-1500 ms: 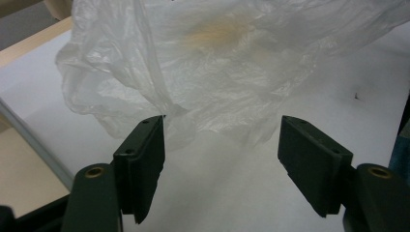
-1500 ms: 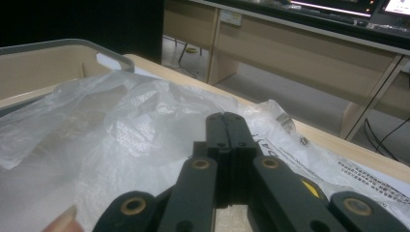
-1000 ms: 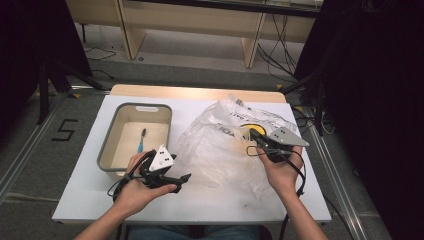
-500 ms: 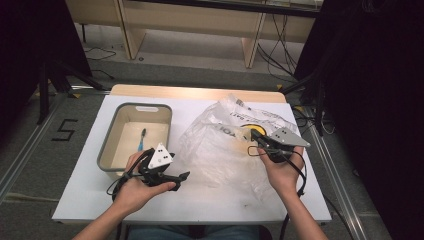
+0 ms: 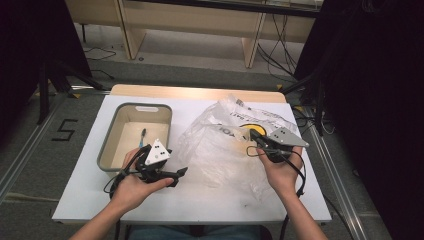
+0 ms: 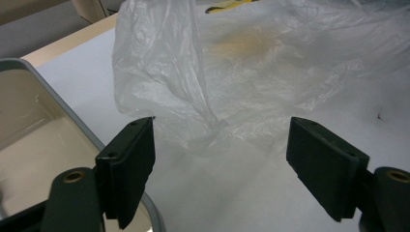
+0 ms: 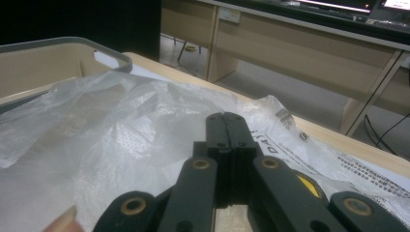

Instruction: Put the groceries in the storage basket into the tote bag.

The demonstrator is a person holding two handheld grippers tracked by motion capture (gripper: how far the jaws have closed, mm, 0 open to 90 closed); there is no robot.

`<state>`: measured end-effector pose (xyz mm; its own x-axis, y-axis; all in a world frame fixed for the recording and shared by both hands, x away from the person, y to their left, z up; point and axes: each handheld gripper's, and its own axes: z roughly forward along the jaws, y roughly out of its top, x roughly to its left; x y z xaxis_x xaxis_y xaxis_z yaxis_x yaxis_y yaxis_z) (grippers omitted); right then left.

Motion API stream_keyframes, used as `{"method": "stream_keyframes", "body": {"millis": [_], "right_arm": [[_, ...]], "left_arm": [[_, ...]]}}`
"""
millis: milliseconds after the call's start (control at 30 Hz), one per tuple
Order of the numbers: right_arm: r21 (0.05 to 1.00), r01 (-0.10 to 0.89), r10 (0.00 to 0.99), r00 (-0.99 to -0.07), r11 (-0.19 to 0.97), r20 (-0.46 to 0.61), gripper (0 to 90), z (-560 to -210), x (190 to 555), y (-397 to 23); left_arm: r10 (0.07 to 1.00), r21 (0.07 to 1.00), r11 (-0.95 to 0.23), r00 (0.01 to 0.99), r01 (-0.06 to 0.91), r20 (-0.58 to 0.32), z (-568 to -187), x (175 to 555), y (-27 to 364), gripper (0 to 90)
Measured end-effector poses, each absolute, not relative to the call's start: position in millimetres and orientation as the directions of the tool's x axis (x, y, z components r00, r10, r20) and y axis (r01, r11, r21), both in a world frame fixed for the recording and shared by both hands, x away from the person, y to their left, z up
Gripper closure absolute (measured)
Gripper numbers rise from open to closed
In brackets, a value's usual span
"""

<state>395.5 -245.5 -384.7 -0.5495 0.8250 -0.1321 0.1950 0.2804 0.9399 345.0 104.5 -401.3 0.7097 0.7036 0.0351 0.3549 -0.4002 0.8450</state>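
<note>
A crumpled clear plastic bag (image 5: 220, 155) with black print and a yellow mark lies on the white table (image 5: 200, 205). My right gripper (image 5: 252, 134) is at the bag's right side beside the yellow mark. In the right gripper view its jaws (image 7: 226, 118) are pressed together, shut on the bag's (image 7: 121, 121) film. My left gripper (image 5: 176, 176) hovers low at the bag's left edge, its jaws wide apart. In the left gripper view a fold of the bag (image 6: 193, 96) hangs just beyond the open gripper (image 6: 220, 130), untouched.
A grey bin (image 5: 107, 150) with a beige inside stands left of the bag and holds a thin dark pen-like stick (image 5: 141, 136). Its rim (image 6: 77, 121) lies right beside my left jaw. Bare table runs along the front edge; shelving and cables stand beyond the table.
My left gripper has shifted only slightly by the bag's left edge. The right gripper and the bag have kept still.
</note>
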Motion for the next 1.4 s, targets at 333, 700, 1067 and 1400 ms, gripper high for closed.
{"method": "stream_keyframes", "body": {"millis": [333,700,1067,1400], "right_arm": [[0.941,0.193,0.826,-0.549,0.278,-0.131,90.0,-385,395,-246],[0.941,0.196,0.825,-0.550,0.277,-0.129,90.0,-385,395,-245],[0.941,0.194,0.824,-0.551,0.276,-0.128,90.0,-384,394,-245],[0.942,0.192,0.823,-0.553,0.276,-0.129,90.0,-384,394,-244]], "left_arm": [[0.707,0.839,-0.403,0.706,0.365,0.033,-396,348,114,25.1],[0.736,0.844,-0.385,0.676,0.374,0.036,-387,352,128,24.8],[0.786,0.820,-0.388,0.615,0.421,0.056,-386,365,150,25.0],[0.827,0.796,-0.371,0.560,0.478,0.049,-388,379,164,25.7]]}}
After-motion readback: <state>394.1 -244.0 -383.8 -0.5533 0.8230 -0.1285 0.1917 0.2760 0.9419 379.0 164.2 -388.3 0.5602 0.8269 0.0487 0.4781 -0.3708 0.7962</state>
